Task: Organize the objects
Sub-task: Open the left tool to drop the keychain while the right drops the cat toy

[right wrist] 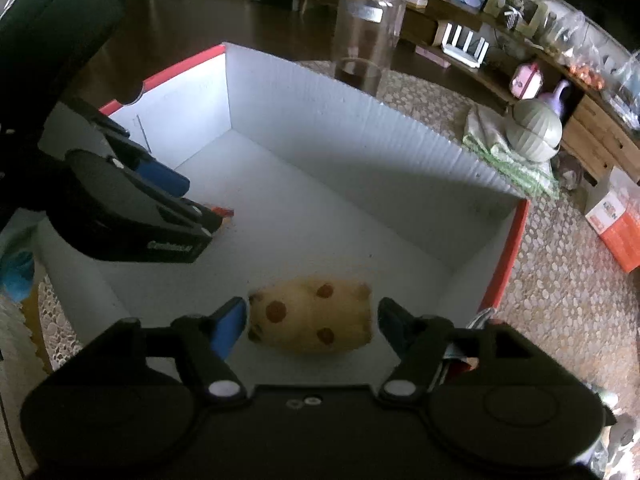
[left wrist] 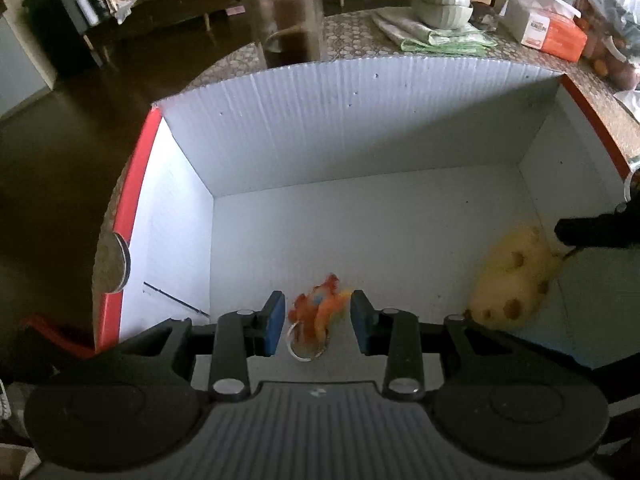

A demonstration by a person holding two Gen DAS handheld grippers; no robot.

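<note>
A white cardboard box [left wrist: 340, 120] with red outer sides stands open on the table. My left gripper [left wrist: 318, 320] reaches down into it, its blue pads closed against an orange and red feathery toy [left wrist: 320, 310] with a clear ring. To the right, a yellow plush with brown spots [left wrist: 512, 276] lies on the box floor. In the right wrist view the plush [right wrist: 312, 320] sits between the jaws of my right gripper [right wrist: 310, 320], which stand slightly apart from it. The left gripper [right wrist: 204, 204] shows at the left inside the box [right wrist: 320, 120].
Behind the box stands a tall glass jar [left wrist: 280, 8] [right wrist: 368, 28]. A green lidded bowl [left wrist: 440, 0] [right wrist: 532, 132] rests on folded cloth, and an orange and white carton [left wrist: 548, 32] [right wrist: 616, 220] is at the right. The patterned tablecloth [right wrist: 560, 300] surrounds the box.
</note>
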